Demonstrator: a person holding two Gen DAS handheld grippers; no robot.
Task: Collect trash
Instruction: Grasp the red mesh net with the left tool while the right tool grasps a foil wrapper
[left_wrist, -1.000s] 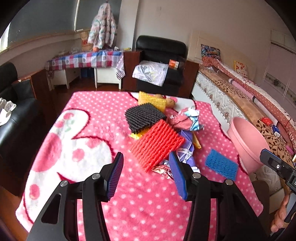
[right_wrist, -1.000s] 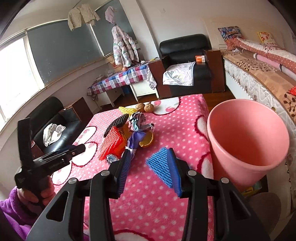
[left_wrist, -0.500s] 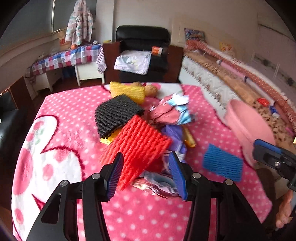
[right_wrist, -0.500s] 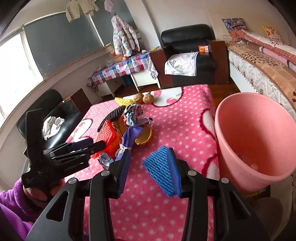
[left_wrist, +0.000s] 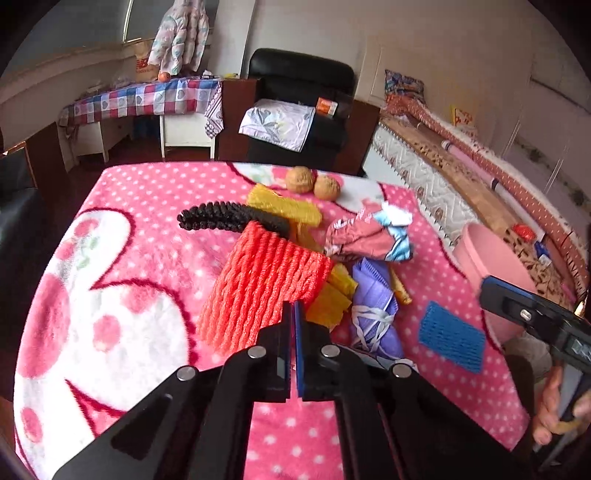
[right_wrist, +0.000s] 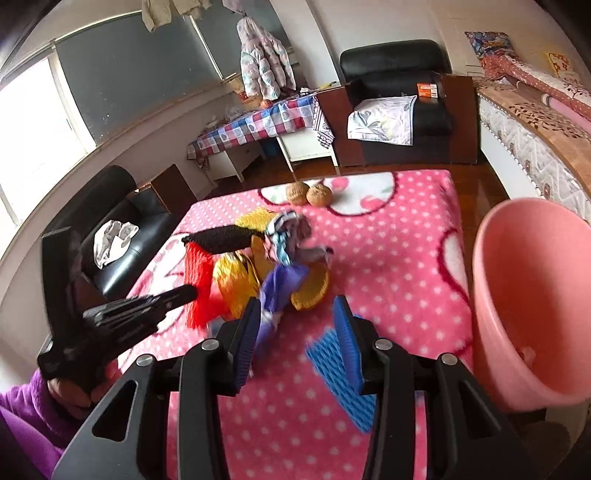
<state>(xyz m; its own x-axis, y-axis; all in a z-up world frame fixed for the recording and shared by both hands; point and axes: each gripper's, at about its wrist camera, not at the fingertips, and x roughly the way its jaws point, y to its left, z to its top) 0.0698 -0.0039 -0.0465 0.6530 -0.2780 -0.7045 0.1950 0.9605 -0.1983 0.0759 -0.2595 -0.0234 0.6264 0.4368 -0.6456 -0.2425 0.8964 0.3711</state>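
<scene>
A heap of trash lies on the pink dotted blanket (left_wrist: 122, 229): a red foam net (left_wrist: 258, 288), a black foam net (left_wrist: 221, 219), yellow nets (left_wrist: 284, 208), a crumpled pink wrapper (left_wrist: 365, 238) and a purple bag (left_wrist: 373, 306). A blue foam net (left_wrist: 450, 338) lies apart at the right. My left gripper (left_wrist: 293, 308) is shut on the near edge of the red foam net (right_wrist: 197, 280). My right gripper (right_wrist: 297, 317) is open and empty above the blue foam net (right_wrist: 328, 358). A pink bin (right_wrist: 532, 295) stands at the table's right edge.
Two walnuts (left_wrist: 312, 182) lie at the far end of the blanket. A black armchair (left_wrist: 295, 107), a checked table (left_wrist: 147, 99) and a bed (left_wrist: 480, 177) stand beyond. A black sofa (right_wrist: 110, 221) is on the left.
My left gripper moved forward to the red foam net and closed on its edge. My right gripper stayed open and shifted slightly left over the blue net.
</scene>
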